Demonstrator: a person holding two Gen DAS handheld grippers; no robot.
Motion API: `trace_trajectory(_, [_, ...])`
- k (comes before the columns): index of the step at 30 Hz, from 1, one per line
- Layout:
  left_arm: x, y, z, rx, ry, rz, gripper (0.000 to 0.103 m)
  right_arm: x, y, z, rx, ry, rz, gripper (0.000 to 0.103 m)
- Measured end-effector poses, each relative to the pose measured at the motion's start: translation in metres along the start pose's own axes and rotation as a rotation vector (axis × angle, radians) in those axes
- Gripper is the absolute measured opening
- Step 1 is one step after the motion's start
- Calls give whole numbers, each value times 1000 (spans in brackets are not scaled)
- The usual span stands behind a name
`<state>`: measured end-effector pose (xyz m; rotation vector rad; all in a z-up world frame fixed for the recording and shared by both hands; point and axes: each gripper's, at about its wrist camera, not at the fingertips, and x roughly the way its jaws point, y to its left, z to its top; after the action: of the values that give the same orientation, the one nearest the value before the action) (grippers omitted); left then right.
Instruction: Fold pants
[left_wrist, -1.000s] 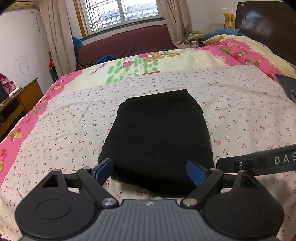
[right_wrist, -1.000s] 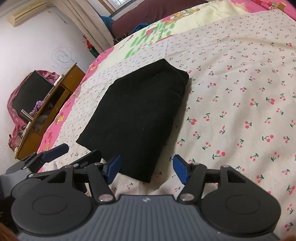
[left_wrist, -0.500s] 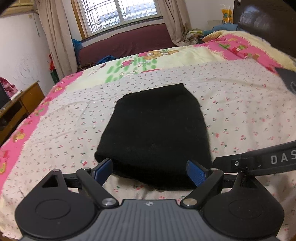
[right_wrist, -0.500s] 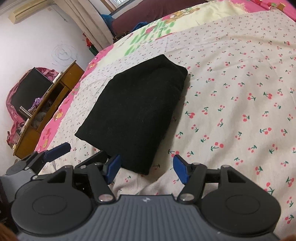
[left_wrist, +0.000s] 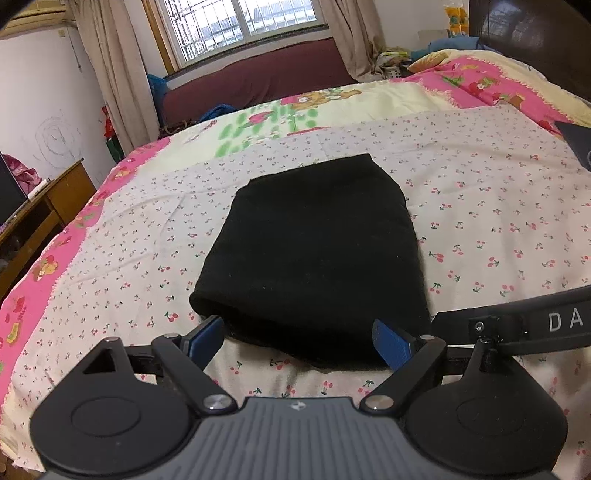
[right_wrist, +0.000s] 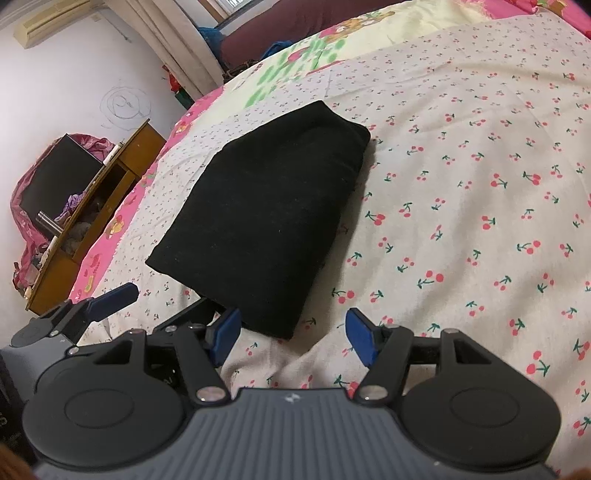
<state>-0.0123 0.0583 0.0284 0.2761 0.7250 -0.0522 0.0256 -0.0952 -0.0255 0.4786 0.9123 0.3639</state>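
Ahead of the blue fingertips (left_wrist: 389, 341) of the black-and-grey left gripper (left_wrist: 297, 339) lie plain black pants (left_wrist: 314, 258), on a white sheet (left_wrist: 498, 229) sprinkled with small red cherries on green stems. Beyond the pants, farther from the fingers, the bedspread (left_wrist: 369, 103) is pale yellow with pink borders, green leaves and a brown bear. The right gripper (right_wrist: 291, 334) has the same blue pads. Far past the fingers are a maroon cushion (left_wrist: 266, 77) and beige curtains (left_wrist: 110, 70); off to their left, a brown wooden cabinet (right_wrist: 107, 199).
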Motion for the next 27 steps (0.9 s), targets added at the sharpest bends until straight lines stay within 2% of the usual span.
trace_trajectory(18, [2,5,-3,-57,3,-26,100,-1,1,-2,4,-11,10,64])
trace_trajectory(27, [3,12,-5,-102,2,-20,100,4,-5,-5,3,4,-39,64])
